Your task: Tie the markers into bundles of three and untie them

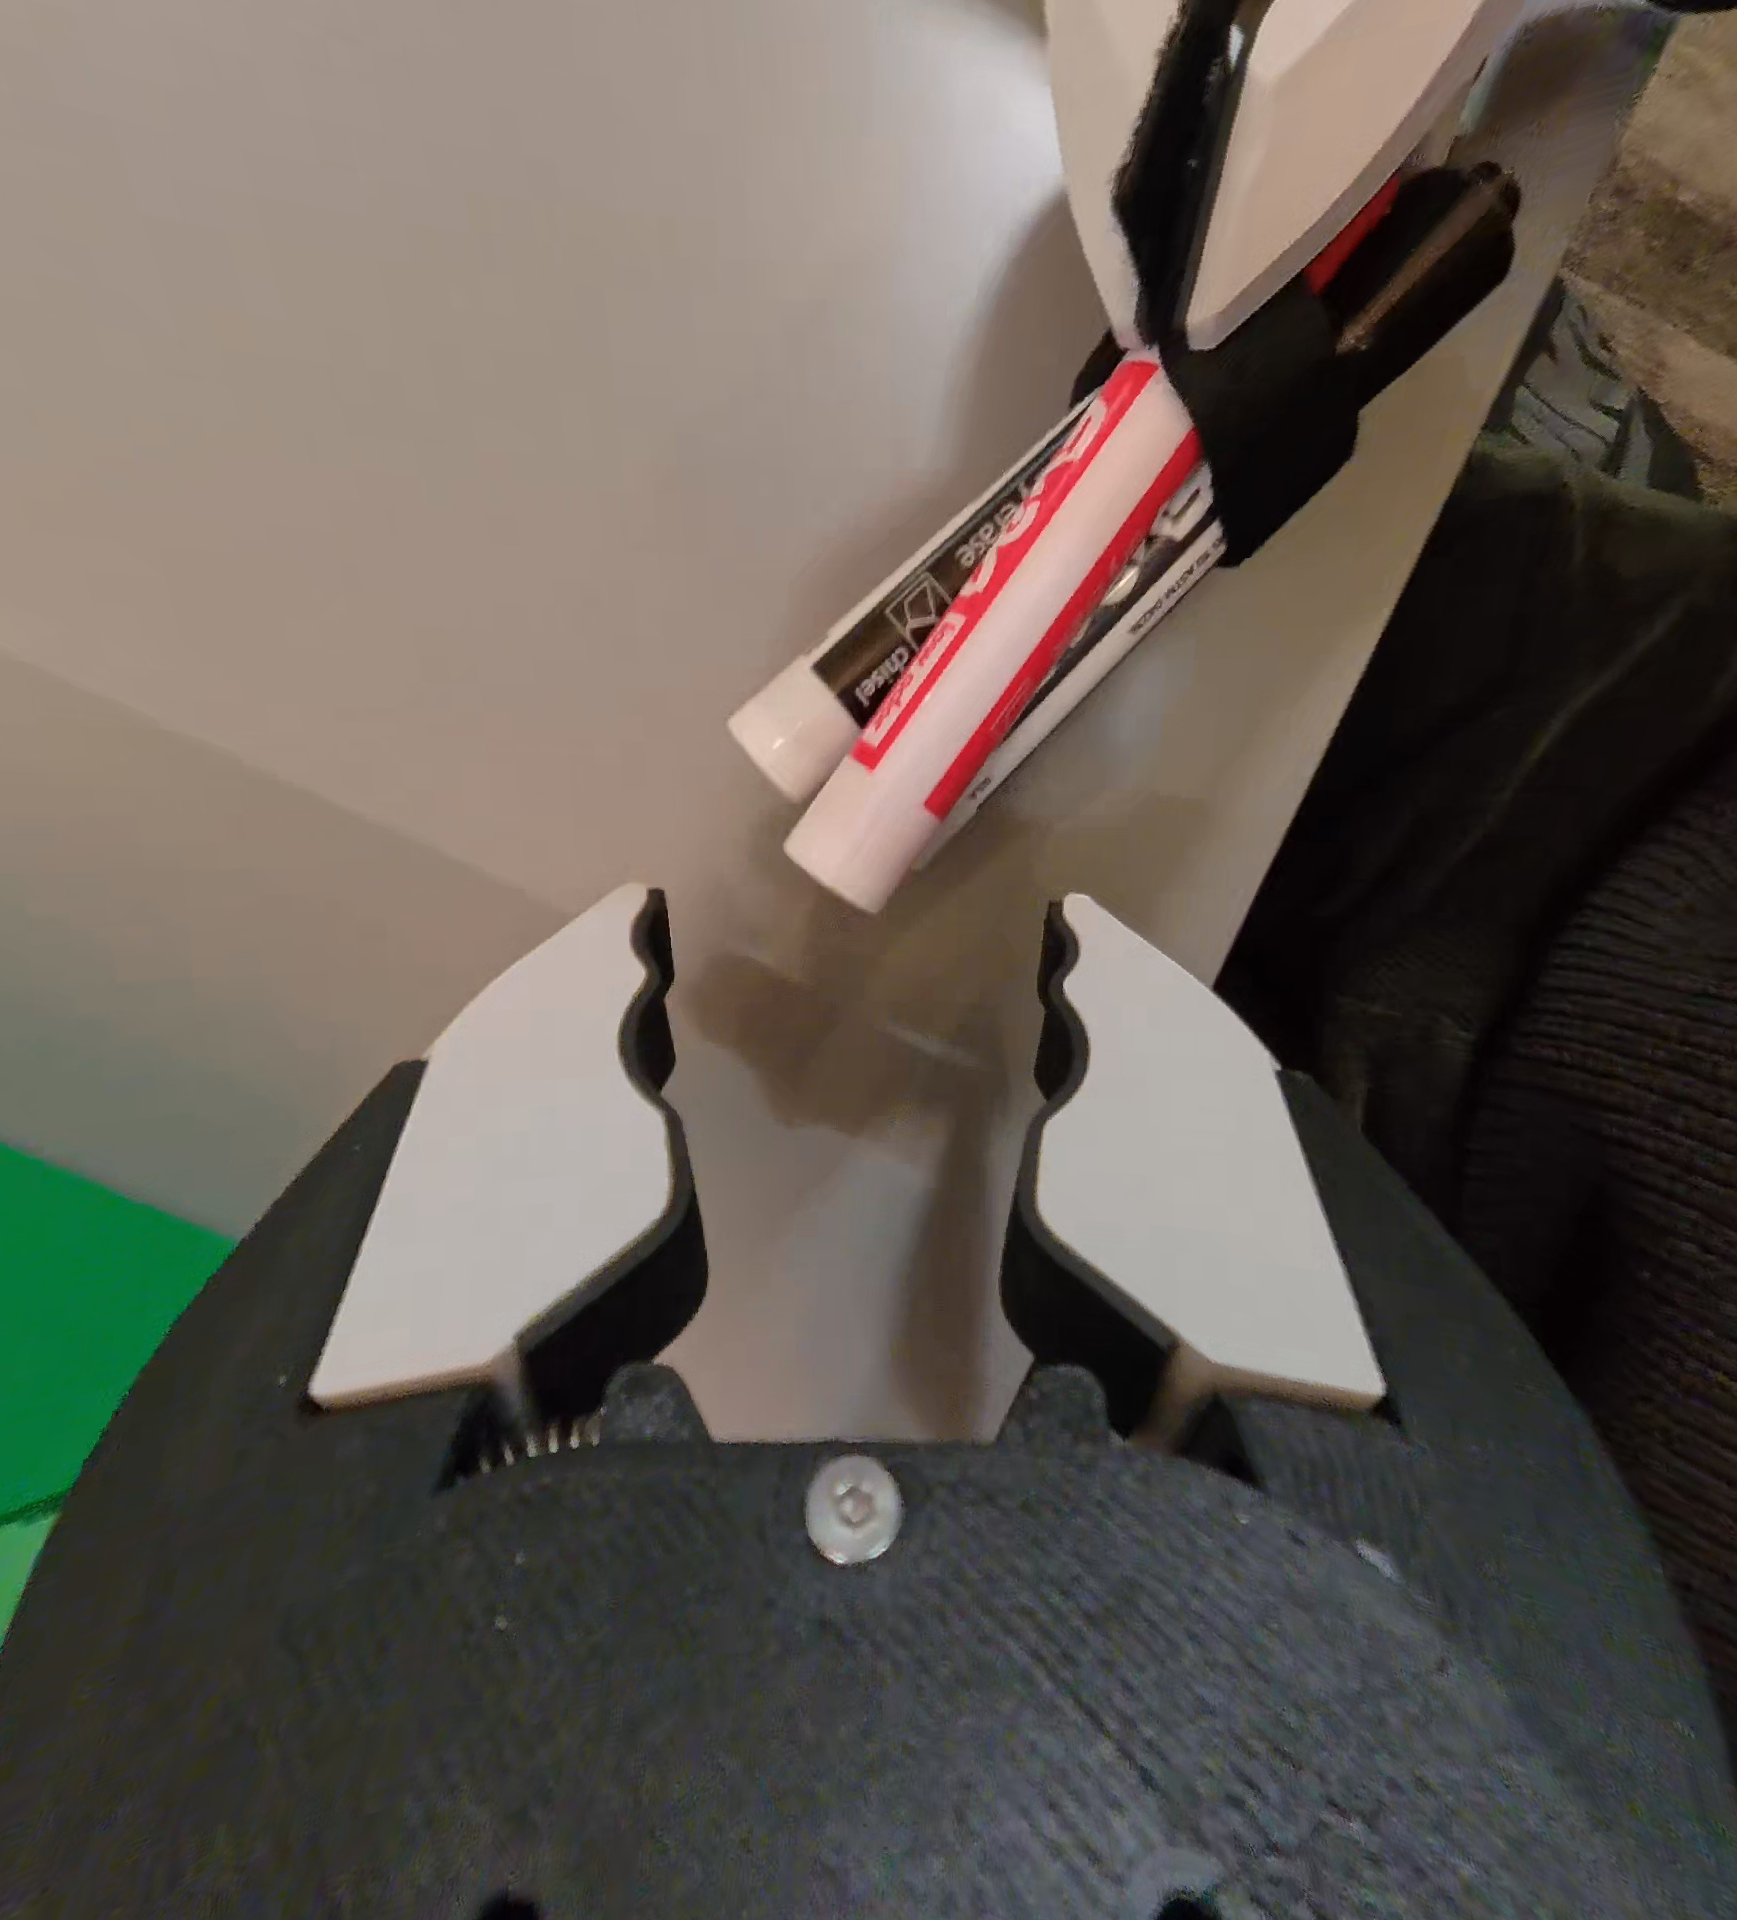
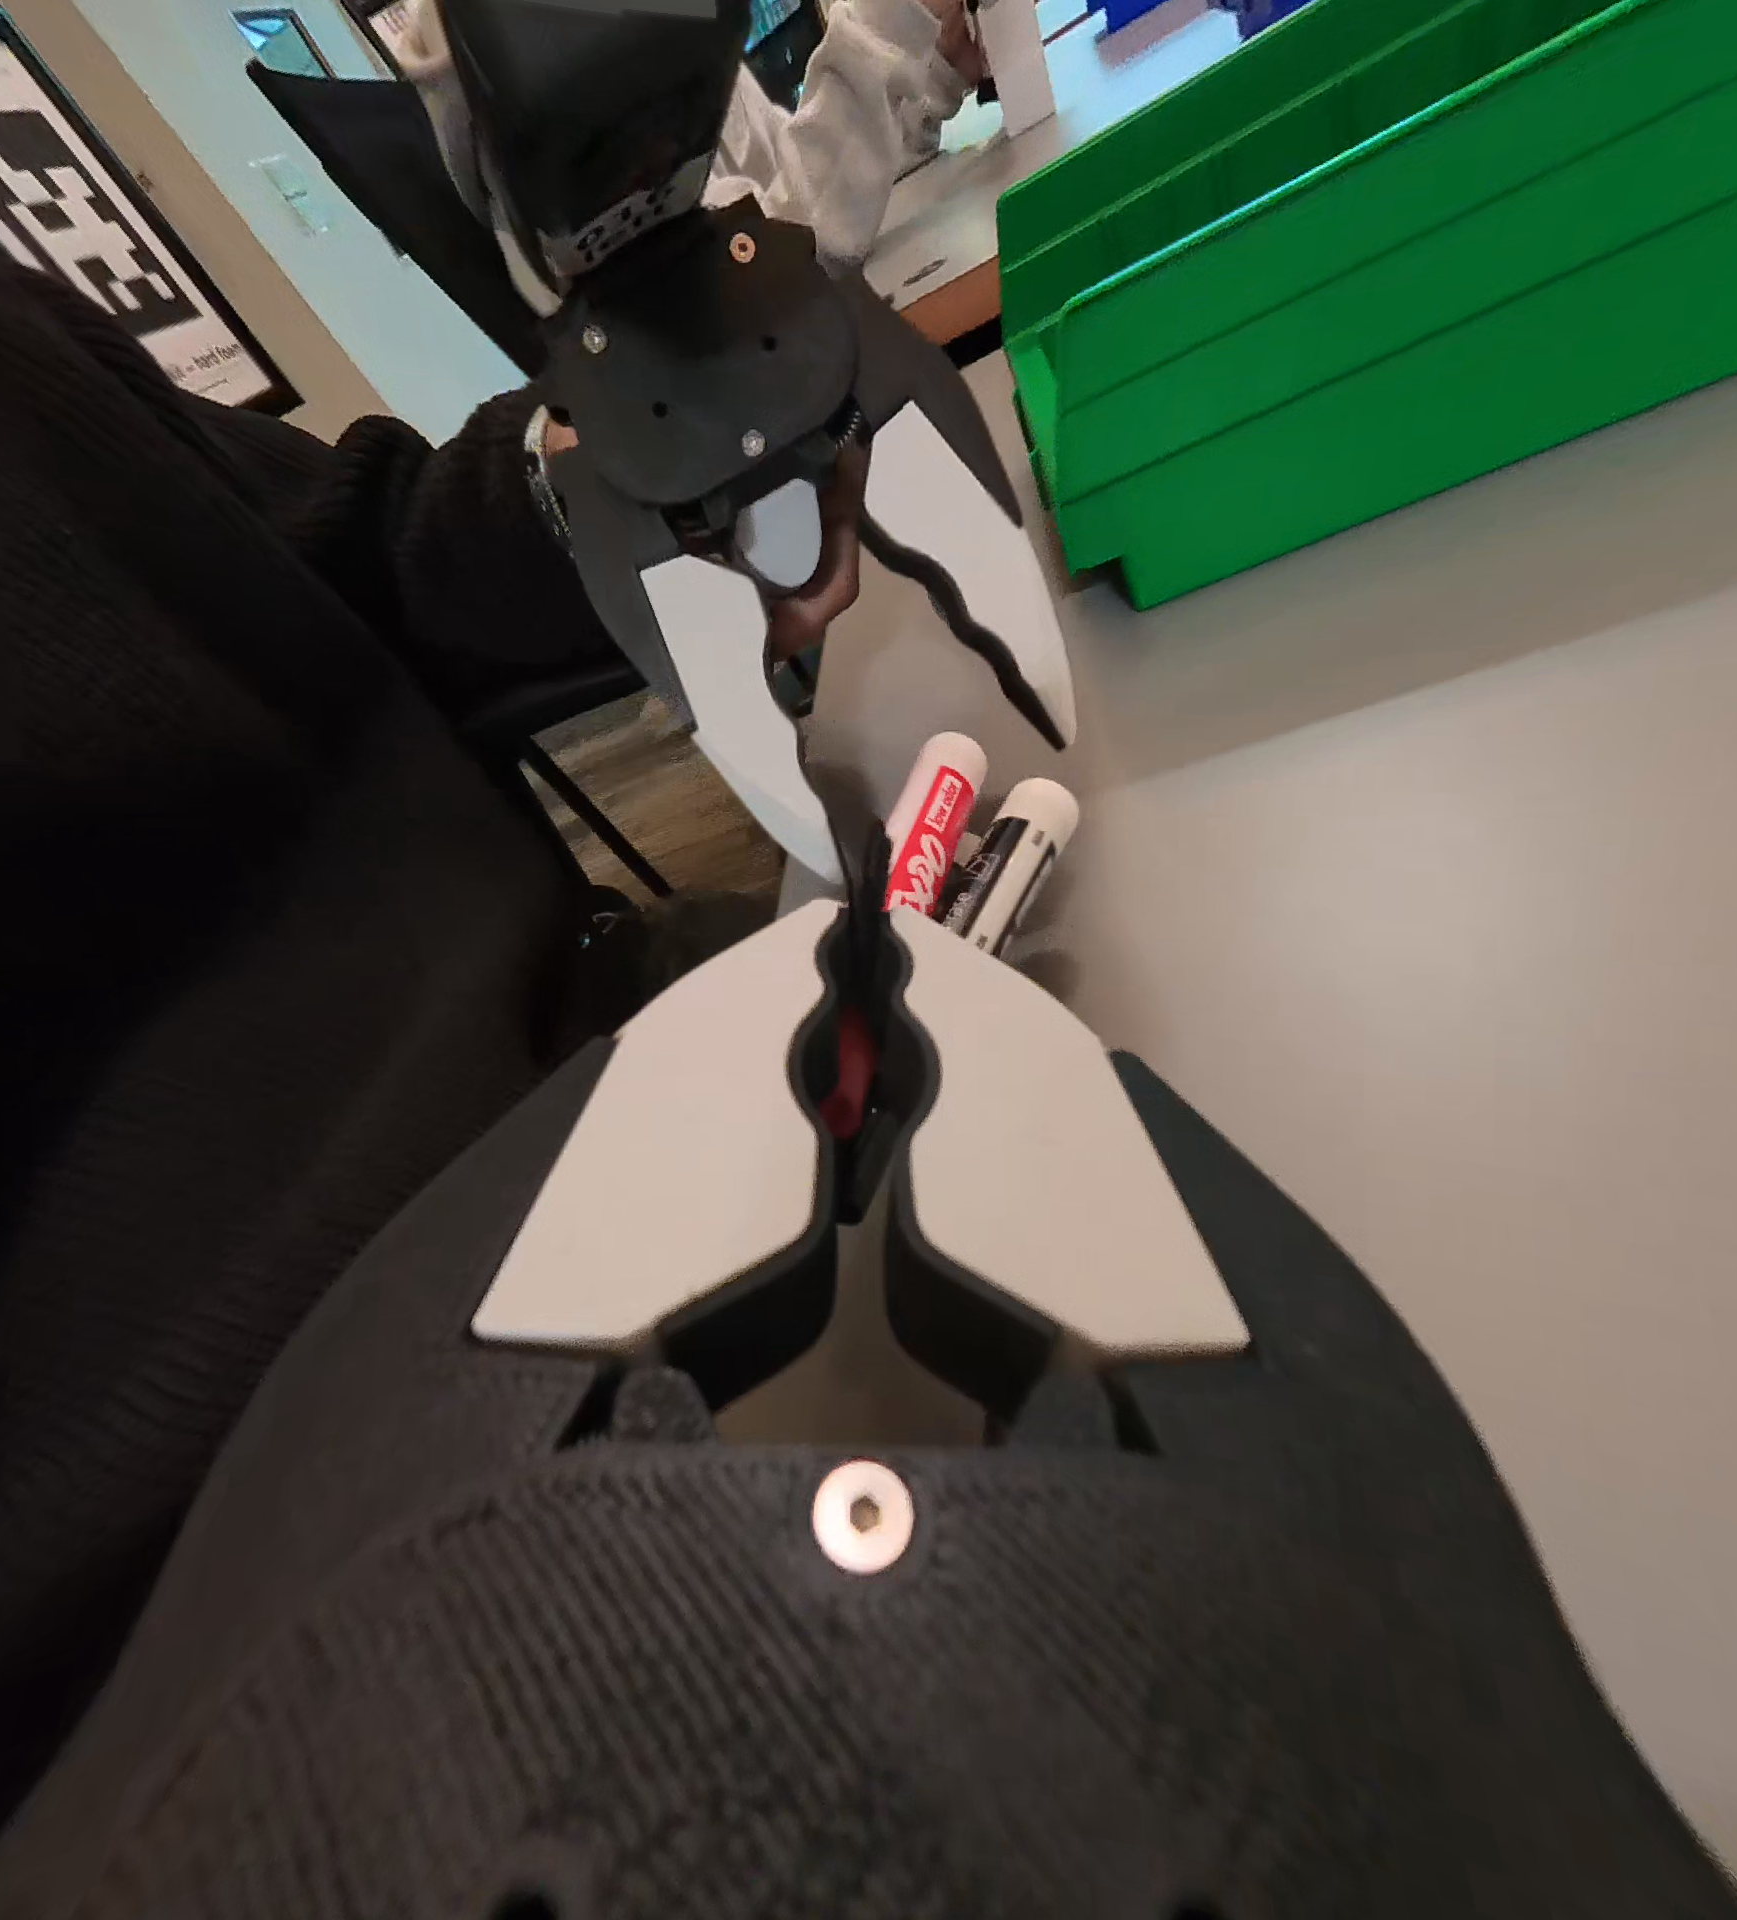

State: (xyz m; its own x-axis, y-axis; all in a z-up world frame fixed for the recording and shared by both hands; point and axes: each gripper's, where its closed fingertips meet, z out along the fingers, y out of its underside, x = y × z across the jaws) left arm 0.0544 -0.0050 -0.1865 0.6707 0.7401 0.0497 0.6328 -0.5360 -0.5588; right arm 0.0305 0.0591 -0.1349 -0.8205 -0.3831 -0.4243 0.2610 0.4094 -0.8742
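a: start at the left, with the bundle of markers as the landmark. what do you see?

b: left of the bundle the green bins (image 2: 1415, 312) stand on the grey table (image 1: 324, 520), well apart from it. the left gripper (image 1: 856, 909) hovers just before the white ends of the markers, its jaws wide apart and nothing between them.

a: and the bundle itself?

b: the red marker (image 1: 999, 634) and the black marker (image 1: 905, 623) lie side by side, tied with a black strap (image 1: 1259, 436) near the cap ends. i think the strap keeps them as one piece.

a: who holds it?

b: the right gripper (image 2: 859, 956). its jaws are nearly closed and pinch the strap and the cap end of the bundle, so the white ends point free toward the left gripper. i cannot tell if the bundle rests on the table or is lifted a little.

a: what is in the way?

b: right of the bundle is the table edge, then a dark sleeve (image 1: 1622, 1143) close by. behind the left gripper there is a black chair (image 2: 552, 707).
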